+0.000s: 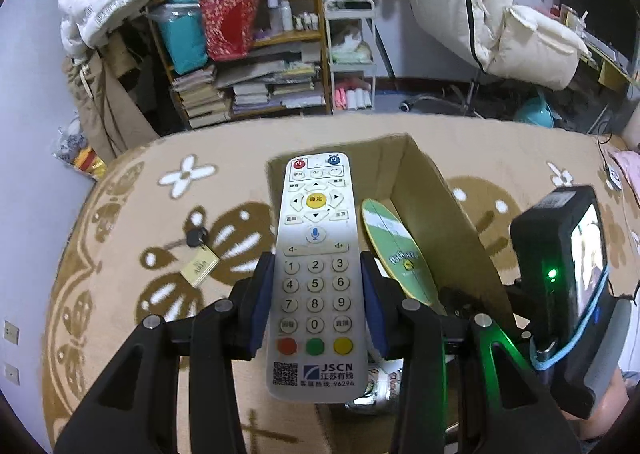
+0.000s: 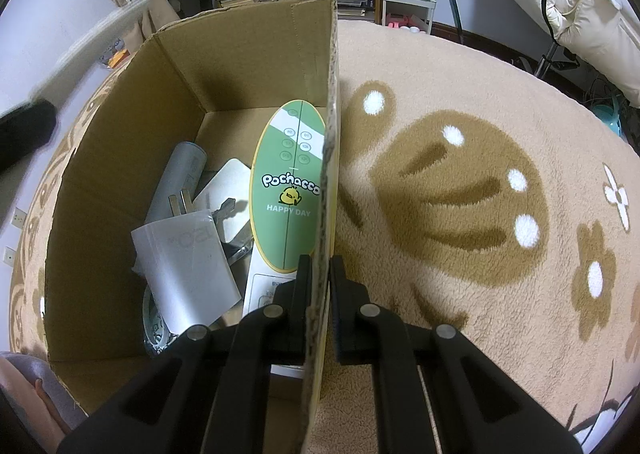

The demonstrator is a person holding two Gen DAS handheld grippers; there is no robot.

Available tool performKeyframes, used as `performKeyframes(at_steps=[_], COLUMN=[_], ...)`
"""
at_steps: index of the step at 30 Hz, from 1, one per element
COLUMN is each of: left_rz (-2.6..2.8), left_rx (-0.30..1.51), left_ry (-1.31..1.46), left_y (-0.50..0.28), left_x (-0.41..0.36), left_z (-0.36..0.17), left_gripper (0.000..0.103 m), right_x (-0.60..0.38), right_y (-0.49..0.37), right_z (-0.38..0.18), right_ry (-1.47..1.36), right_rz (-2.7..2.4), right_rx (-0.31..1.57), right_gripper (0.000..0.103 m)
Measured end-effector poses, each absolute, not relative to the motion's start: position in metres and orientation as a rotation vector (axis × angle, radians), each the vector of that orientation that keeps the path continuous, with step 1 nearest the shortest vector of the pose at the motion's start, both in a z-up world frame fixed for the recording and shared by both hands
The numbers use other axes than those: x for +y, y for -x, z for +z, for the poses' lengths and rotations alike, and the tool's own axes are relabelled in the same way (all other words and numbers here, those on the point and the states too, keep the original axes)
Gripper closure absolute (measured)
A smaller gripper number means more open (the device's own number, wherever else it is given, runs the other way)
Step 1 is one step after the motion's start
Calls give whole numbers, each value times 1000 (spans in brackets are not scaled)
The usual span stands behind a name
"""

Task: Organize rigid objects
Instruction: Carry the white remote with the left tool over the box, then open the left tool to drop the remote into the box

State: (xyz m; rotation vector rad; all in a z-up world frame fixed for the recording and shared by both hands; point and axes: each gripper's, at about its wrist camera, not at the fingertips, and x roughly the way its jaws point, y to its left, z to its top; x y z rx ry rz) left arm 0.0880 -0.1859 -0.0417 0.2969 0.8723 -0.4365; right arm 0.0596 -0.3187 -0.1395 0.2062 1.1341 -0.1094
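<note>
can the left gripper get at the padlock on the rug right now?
Probably not as is: the left gripper has its jaws shut on the remote. The padlock lies unobstructed on the rug, outside the cardboard box.

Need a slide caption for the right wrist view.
Right tongs clamp the cardboard box wall; green Pochacco board inside.

You work over a tan blanket (image 1: 132,213) patterned with brown butterflies and white flowers. An open cardboard box (image 2: 248,53) stands on it. To the box's left in the left wrist view, a brass padlock (image 1: 200,266) with a black-headed key (image 1: 196,236) lies on the blanket, apart from the box.
</note>
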Motion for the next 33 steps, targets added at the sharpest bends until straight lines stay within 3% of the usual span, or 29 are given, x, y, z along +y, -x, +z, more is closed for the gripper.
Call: performKeyframes(at_steps=[15,27,28,30,33], left_rz=[-441,-456,-450,-436,-403], left_rx=[918,886,885,881,867], left_ry=[-346,-312,-309,-301,-306], left_y=[-102,-105,-107,-111,-119], left_x=[-204,-197,-195,-190,-180], left_z=[-79,-59,-56,-52,-49], left_gripper=[63,63,62,44,32], right_x=[-317,-316,-316,-317,-317], right_y=[-59,-59,-59,-59,-59], right_z=[-140,-141,-141,-142,-142], right_ry=[-205,-201,-207,-209,-208], right_rz=[-109,-110,-108,-108,-108], right_rx=[1134,1135,1135,1136,1137], right_gripper=[93,93,93,93,93])
